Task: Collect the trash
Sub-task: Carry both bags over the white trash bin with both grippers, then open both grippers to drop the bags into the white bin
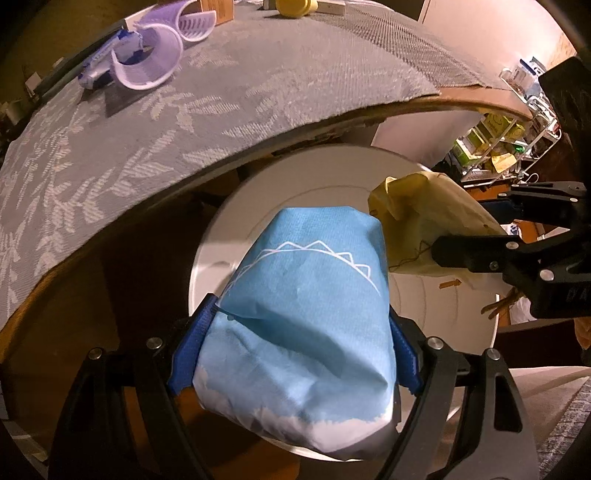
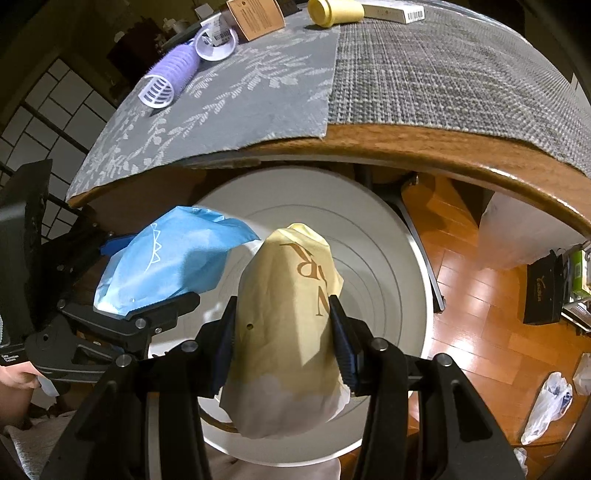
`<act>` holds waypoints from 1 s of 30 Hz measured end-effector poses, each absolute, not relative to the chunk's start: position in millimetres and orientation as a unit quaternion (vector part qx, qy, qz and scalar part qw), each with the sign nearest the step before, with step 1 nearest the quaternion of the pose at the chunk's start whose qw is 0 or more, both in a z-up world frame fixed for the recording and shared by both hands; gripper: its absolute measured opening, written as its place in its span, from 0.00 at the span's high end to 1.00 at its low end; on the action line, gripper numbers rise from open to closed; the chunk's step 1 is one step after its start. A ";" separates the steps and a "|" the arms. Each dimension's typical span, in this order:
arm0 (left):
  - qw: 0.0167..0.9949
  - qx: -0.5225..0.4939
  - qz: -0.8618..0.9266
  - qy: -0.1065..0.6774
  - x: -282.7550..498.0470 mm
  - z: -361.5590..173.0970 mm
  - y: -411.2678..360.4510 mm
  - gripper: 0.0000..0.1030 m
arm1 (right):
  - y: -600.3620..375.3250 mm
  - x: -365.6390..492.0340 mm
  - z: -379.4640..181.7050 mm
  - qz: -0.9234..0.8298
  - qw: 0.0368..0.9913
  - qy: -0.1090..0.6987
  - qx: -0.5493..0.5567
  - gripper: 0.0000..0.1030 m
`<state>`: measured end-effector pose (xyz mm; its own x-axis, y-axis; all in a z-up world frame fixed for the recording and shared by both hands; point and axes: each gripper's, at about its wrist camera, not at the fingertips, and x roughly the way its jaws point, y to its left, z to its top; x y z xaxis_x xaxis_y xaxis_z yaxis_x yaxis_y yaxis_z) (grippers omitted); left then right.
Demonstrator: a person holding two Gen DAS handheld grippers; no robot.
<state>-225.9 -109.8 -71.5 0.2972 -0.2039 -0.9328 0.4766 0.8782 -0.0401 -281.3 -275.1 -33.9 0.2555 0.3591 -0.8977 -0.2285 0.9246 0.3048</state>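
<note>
My left gripper (image 1: pixel 299 332) is shut on a crumpled light-blue paper bag (image 1: pixel 306 280) with a white line drawing, its blue pads pressing both sides. My right gripper (image 2: pixel 282 306) is shut on a crumpled yellow paper bag (image 2: pixel 288 332) with brown letters. Both bags hang side by side over a white round bin top (image 2: pixel 373 229), just below the table edge. The right wrist view shows the left gripper (image 2: pixel 147 269) with the blue bag (image 2: pixel 166 262) at the left. The left wrist view shows the right gripper (image 1: pixel 465 225) with the yellow bag (image 1: pixel 417 206) at the right, over the bin top (image 1: pixel 229 214).
The wooden table (image 2: pixel 443 151) above carries grey mats, purple hair rollers (image 2: pixel 173 74), a yellow jar (image 2: pixel 332 13) and a brown box (image 2: pixel 255 16). On the wood floor to the right stand a black paper bag (image 2: pixel 543 295) and white plastic bags (image 2: pixel 546 410).
</note>
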 end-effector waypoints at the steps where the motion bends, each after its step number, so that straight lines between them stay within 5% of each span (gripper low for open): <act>1: 0.795 0.124 -0.214 0.555 -225.1 -74.0 -110.8 0.19 | -274.7 -280.8 -35.9 0.185 0.789 0.583 0.055 0.55; 24: 0.782 0.138 -0.217 0.568 -221.2 -99.8 -116.8 0.19 | -278.2 -262.7 -73.7 0.172 0.779 0.602 0.039 0.55; 28: 0.778 0.142 -0.218 0.572 -217.8 -103.8 -118.2 0.13 | -282.3 -259.3 -77.7 0.168 0.779 0.603 0.042 0.45; 30: 0.780 0.147 -0.210 0.571 -216.9 -105.3 -118.4 0.13 | -283.5 -258.5 -74.8 0.164 0.783 0.598 0.041 0.31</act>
<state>-216.9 -118.4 -105.3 0.2605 -0.1590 -0.9523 0.4953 0.8687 -0.0096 -258.5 -283.5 -74.8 0.2310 0.3057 -0.9237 -0.2083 0.9429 0.2600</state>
